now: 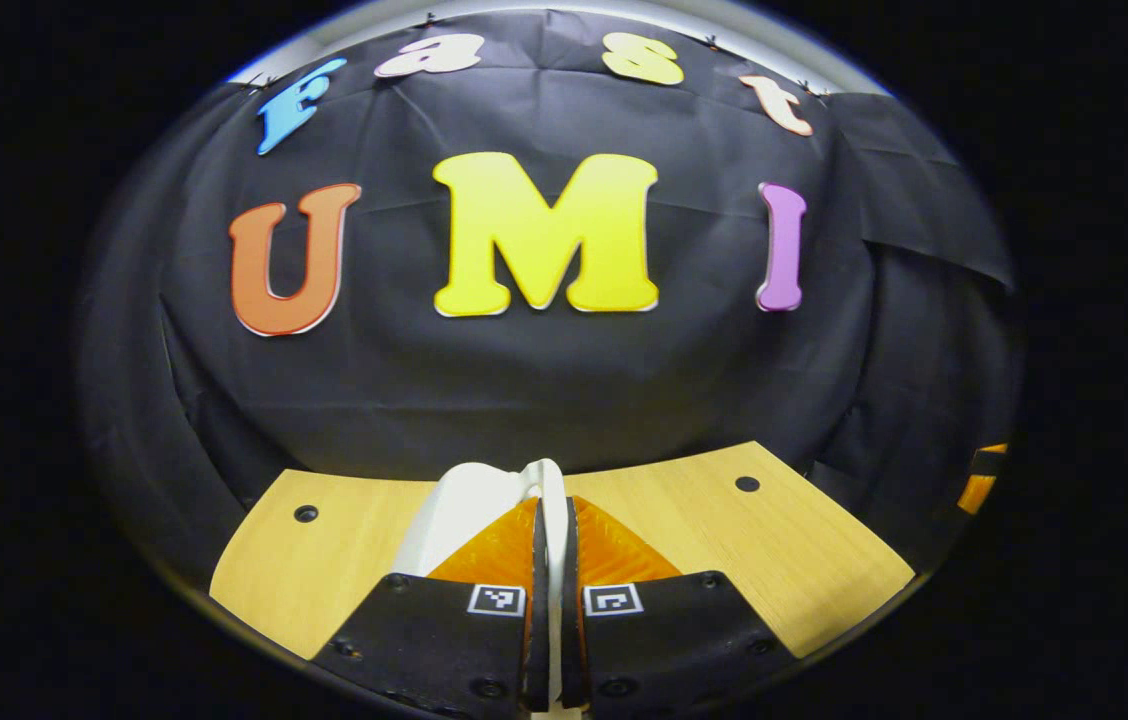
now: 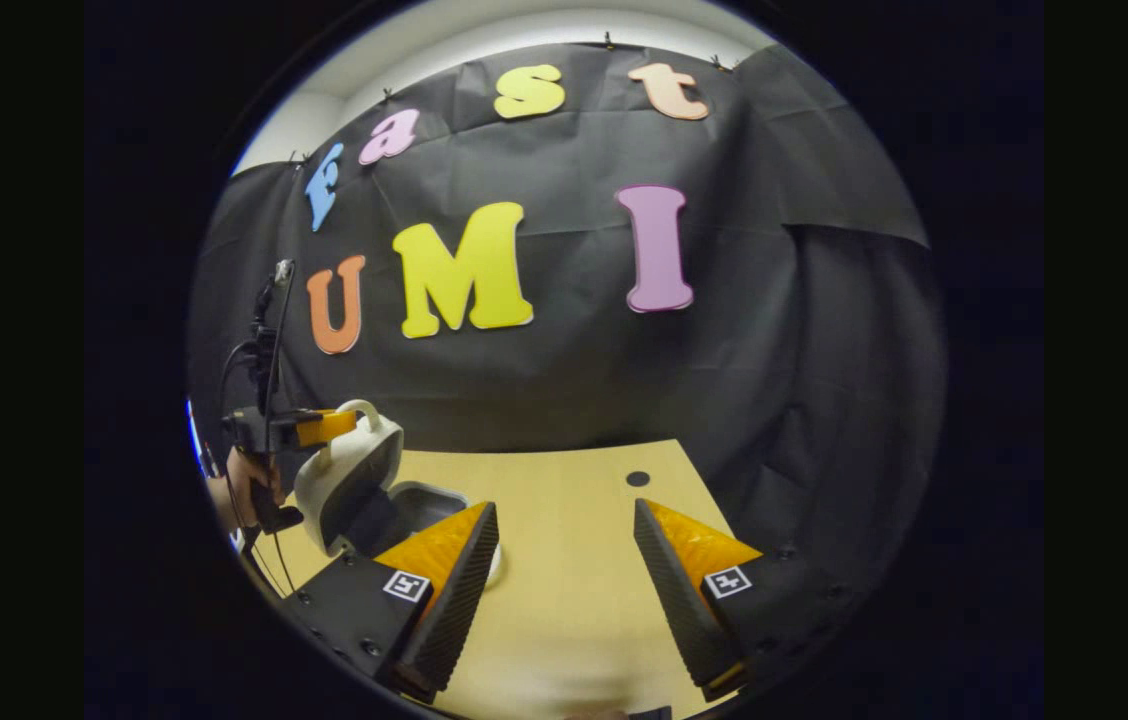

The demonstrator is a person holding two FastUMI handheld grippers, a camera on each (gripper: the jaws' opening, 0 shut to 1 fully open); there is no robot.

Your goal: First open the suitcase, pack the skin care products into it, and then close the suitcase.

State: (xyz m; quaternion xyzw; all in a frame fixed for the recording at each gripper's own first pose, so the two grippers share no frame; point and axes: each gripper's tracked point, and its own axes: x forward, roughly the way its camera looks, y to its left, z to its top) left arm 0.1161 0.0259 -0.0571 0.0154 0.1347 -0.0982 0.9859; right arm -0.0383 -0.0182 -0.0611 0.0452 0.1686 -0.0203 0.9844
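Observation:
A small white suitcase (image 2: 349, 480) stands at the table's left side with its lid tilted up and its dark inside (image 2: 414, 505) showing. My left gripper (image 2: 309, 428) is shut on the lid's white loop handle (image 2: 361, 408), with a hand (image 2: 246, 490) holding that gripper. In the left gripper view the handle (image 1: 546, 472) sits pinched between the two closed fingers of my left gripper (image 1: 552, 505), and the white lid (image 1: 459, 515) curves away below it. My right gripper (image 2: 564, 520) hangs open over the table, right of the suitcase, with nothing between its fingers.
The light wooden table (image 2: 574, 600) runs back to the black cloth wall and has round holes (image 2: 637, 478) near its far edge. A small white rounded thing (image 2: 494, 565) peeks out beside my right gripper's left finger; what it is I cannot tell.

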